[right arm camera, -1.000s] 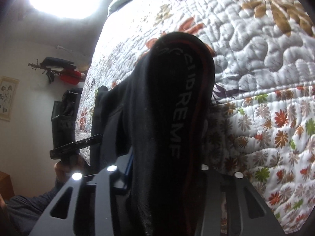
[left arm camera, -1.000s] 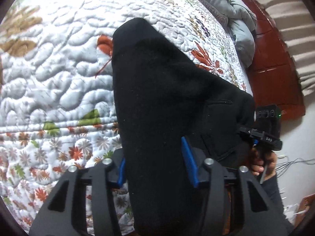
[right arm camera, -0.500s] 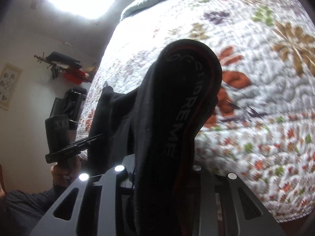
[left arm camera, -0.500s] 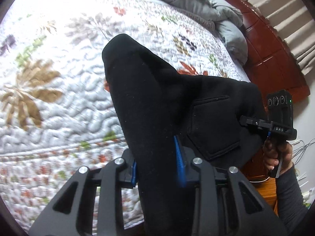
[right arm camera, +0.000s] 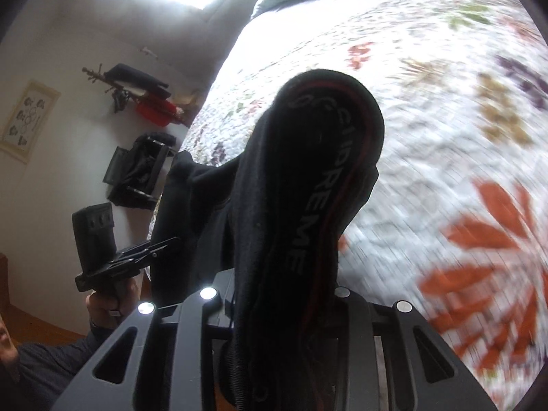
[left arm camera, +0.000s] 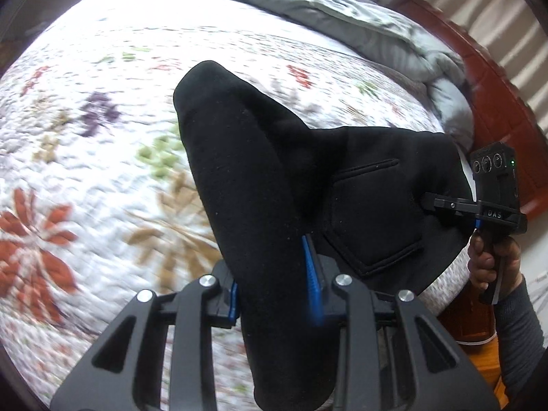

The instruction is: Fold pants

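Black pants [left arm camera: 260,178] hang in the air over the floral quilt [left arm camera: 102,137], stretched between both grippers. My left gripper [left arm camera: 274,284] is shut on a thick fold of the fabric, its blue pads [left arm camera: 310,270] pressing either side. A back pocket [left arm camera: 373,219] faces the left wrist camera. Farther right, the right gripper [left arm camera: 430,202] grips the pants' other edge, held by a hand [left arm camera: 493,260]. In the right wrist view my right gripper [right arm camera: 281,294] is shut on the lettered waistband [right arm camera: 328,185], which hides its fingertips. The left gripper [right arm camera: 167,243] shows at the left.
A bunched grey duvet [left arm camera: 359,17] lies at the bed's far end against a red-brown wooden headboard [left arm camera: 496,102]. On the wall past the bed's side hang a rack with clothes [right arm camera: 137,96], a dark bag [right arm camera: 137,178] and a framed picture [right arm camera: 30,120].
Both grippers have risen and swept across the bed with the pants between them. The left jaws closed tighter on the fabric. More of the duvet and headboard shows now.
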Demonstrator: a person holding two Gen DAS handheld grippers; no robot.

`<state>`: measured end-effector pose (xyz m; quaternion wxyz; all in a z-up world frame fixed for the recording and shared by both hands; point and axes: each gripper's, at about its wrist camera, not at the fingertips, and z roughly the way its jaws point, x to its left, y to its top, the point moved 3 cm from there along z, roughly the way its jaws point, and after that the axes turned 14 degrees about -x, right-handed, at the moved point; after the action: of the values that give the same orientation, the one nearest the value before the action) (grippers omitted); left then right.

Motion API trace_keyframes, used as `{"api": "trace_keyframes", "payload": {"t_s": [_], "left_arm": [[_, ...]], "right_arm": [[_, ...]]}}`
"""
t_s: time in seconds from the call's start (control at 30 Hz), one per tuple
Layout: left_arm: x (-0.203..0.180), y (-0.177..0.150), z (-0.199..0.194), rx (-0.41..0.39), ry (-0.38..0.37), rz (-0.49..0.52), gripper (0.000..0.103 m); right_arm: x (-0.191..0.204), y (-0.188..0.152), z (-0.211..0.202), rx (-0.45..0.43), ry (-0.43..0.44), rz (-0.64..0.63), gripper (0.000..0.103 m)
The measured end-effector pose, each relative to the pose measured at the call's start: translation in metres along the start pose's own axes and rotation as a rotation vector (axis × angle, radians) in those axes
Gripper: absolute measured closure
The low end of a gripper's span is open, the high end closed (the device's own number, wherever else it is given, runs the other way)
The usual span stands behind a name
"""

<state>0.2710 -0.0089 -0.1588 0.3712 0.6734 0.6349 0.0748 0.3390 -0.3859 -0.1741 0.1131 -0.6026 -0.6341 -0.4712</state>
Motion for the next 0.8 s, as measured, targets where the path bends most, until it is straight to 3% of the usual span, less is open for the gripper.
{"api": "trace_keyframes", "payload": {"t_s": [0.2, 0.37, 0.5, 0.6, 0.8], "left_arm": [[0.081, 0.048, 0.015, 0.034, 0.095, -0.022, 0.074], [0.139, 0.073, 0.026, 0.065, 0.133, -0.078, 0.073], [0.167, 0.081, 0.042, 0.1, 0.11, -0.135, 0.072], [0.186, 0.073, 0.053, 0.129, 0.076, -0.182, 0.065], [0.188, 0.056, 0.062, 0.11, 0.025, -0.231, 0.051]], "right_arm": [[0.023, 0.037, 0.082, 0.033, 0.024, -0.01, 0.074], [0.028, 0.054, 0.135, 0.072, 0.03, 0.01, 0.074], [0.015, 0.058, 0.155, 0.085, 0.039, 0.046, 0.073], [-0.008, 0.053, 0.162, 0.096, 0.037, 0.097, 0.072], [-0.021, 0.04, 0.164, 0.103, 0.025, 0.142, 0.054]]}}
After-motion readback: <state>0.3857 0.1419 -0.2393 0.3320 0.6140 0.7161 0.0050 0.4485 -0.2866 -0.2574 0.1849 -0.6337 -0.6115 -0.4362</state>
